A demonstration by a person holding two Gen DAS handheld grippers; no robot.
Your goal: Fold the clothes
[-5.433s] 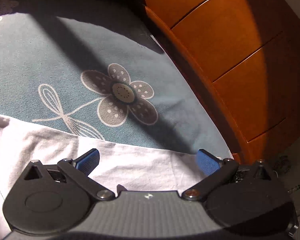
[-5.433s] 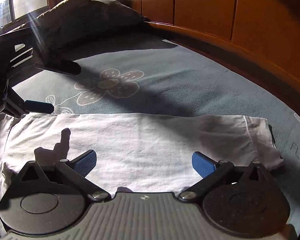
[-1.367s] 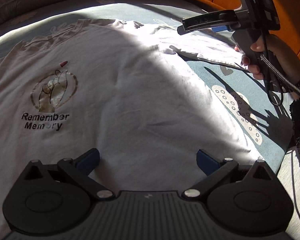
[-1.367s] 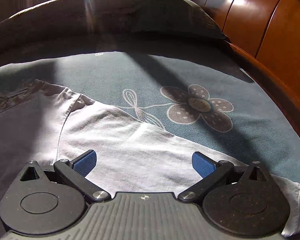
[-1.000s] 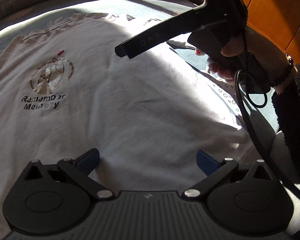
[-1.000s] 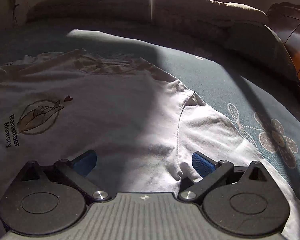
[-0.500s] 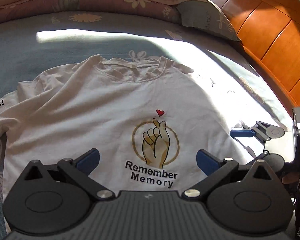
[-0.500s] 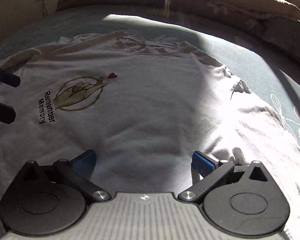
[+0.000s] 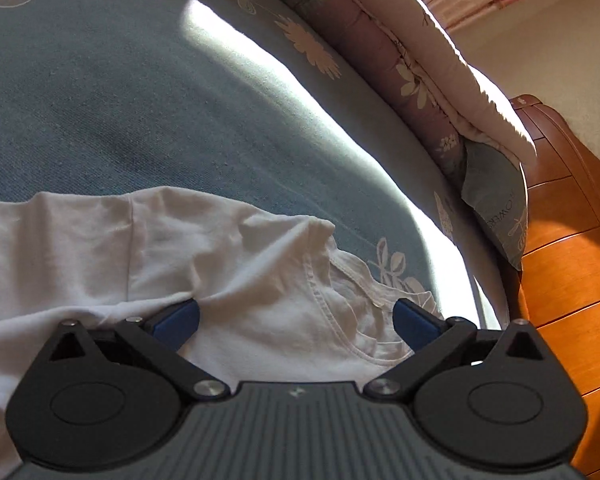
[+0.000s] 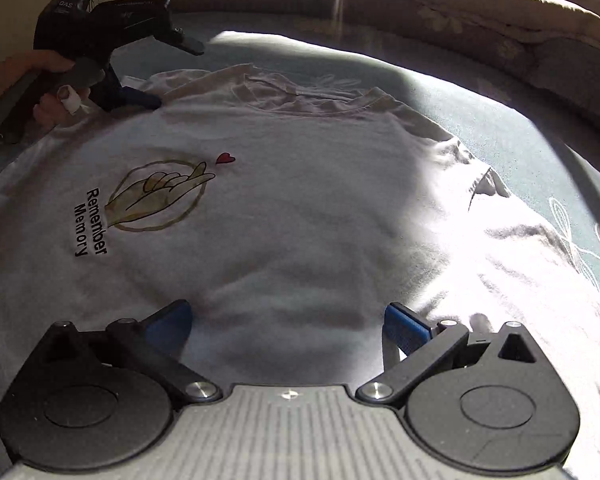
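A white T-shirt (image 10: 300, 200) lies spread face up on the bed, showing a hand print and the words "Remember Memory" (image 10: 92, 222). My right gripper (image 10: 286, 326) is open low over the shirt's lower body, its blue pads (image 10: 404, 328) close to the cloth. My left gripper (image 9: 296, 318) is open over the T-shirt (image 9: 240, 264) at one shoulder, beside the neckline (image 9: 340, 304), and its left pad (image 9: 176, 316) touches a fold. In the right wrist view the left gripper (image 10: 168, 72) appears at the far left shoulder, held by a hand (image 10: 48, 76).
The blue-grey flowered bedsheet (image 9: 140, 100) runs beyond the shirt. A rolled quilt (image 9: 400, 52) and a pillow (image 9: 496, 208) lie along the far side, against the orange wooden headboard (image 9: 560, 260). In the right wrist view the quilt (image 10: 440, 4) borders the far edge.
My left gripper has moved from the shirt's lower front up to the shoulder by the neckline, still open. My right gripper has stayed open over the lower body.
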